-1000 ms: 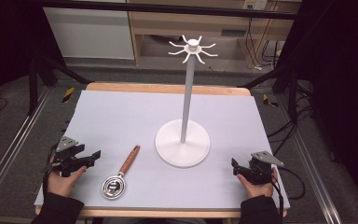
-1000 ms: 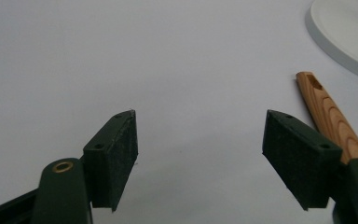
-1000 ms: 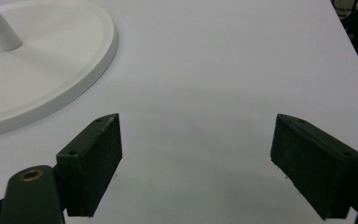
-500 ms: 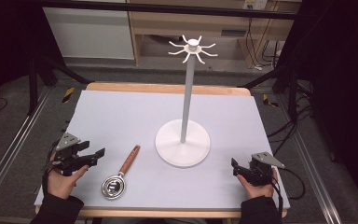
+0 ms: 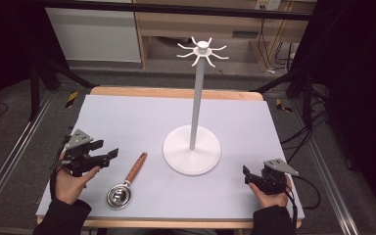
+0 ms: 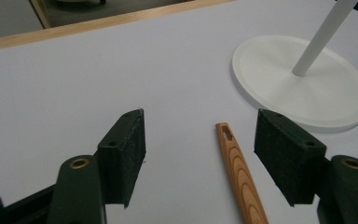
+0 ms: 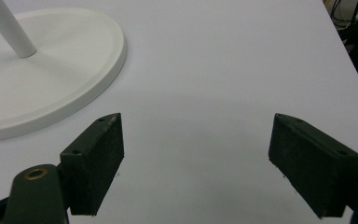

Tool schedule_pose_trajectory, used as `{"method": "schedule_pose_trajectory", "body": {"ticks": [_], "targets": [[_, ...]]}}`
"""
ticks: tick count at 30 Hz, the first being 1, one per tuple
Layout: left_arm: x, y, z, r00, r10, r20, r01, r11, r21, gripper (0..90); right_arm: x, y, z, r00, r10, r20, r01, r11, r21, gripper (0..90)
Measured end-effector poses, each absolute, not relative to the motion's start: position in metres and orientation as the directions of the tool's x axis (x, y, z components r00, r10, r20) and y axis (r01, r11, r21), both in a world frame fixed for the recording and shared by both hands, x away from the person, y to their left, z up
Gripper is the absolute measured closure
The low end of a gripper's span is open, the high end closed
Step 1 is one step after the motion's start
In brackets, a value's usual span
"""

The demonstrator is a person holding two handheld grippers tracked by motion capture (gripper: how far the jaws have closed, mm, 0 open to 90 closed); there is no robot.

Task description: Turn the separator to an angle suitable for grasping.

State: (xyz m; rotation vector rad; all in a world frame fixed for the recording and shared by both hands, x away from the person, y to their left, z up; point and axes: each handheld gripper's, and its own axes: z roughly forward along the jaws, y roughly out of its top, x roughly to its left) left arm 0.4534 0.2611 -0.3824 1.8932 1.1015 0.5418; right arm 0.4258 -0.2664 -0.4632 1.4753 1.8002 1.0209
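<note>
On the white table (image 5: 127,117), left of the white stand (image 5: 192,149), lies the strainer (image 5: 126,182), its metal bowl toward the person and its wooden handle (image 6: 240,175) pointing away. It looks light and stiff; the handle seems the best hold. The left gripper (image 5: 106,152) has just been closing but its jaws stay wide and empty above the handle. The right gripper (image 5: 247,175) rests agape, holding nothing.

Bright even overhead light, dark surroundings

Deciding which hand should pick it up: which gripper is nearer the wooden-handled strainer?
Left. The left gripper is just beside the strainer; the right gripper sits across the table beyond the stand's base.
</note>
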Motion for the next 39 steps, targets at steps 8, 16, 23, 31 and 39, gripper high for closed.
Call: {"method": "schedule_pose_trajectory", "body": {"ticks": [8, 16, 23, 31, 39], "targets": [[0.461, 0.238, -0.383, 0.542, 0.840, -0.030, 0.487, -0.285, 0.825, 34.1, 0.426, -0.265, -0.464, -0.217, 0.976, 0.025, 0.532, 0.097, 0.841, 18.4], [0.466, 0.224, -0.390, 0.554, 0.832, -0.015, 0.515, -0.329, 0.791, 35.6, 0.427, -0.265, -0.464, -0.223, 0.974, 0.030, 0.535, 0.096, 0.840, 18.4], [0.467, 0.213, -0.401, 0.560, 0.829, -0.005, 0.544, -0.363, 0.756, 37.2, 0.425, -0.265, -0.464, -0.222, 0.975, 0.022, 0.539, 0.104, 0.836, 19.1], [0.472, 0.204, -0.420, 0.577, 0.817, -0.001, 0.596, -0.420, 0.685, 38.7, 0.426, -0.264, -0.465, -0.238, 0.971, 0.022, 0.549, 0.116, 0.828, 21.4], [0.475, 0.196, -0.431, 0.585, 0.811, 0.009, 0.618, -0.453, 0.643, 41.4, 0.426, -0.263, -0.466, -0.244, 0.969, 0.025, 0.555, 0.118, 0.823, 22.3]]}}
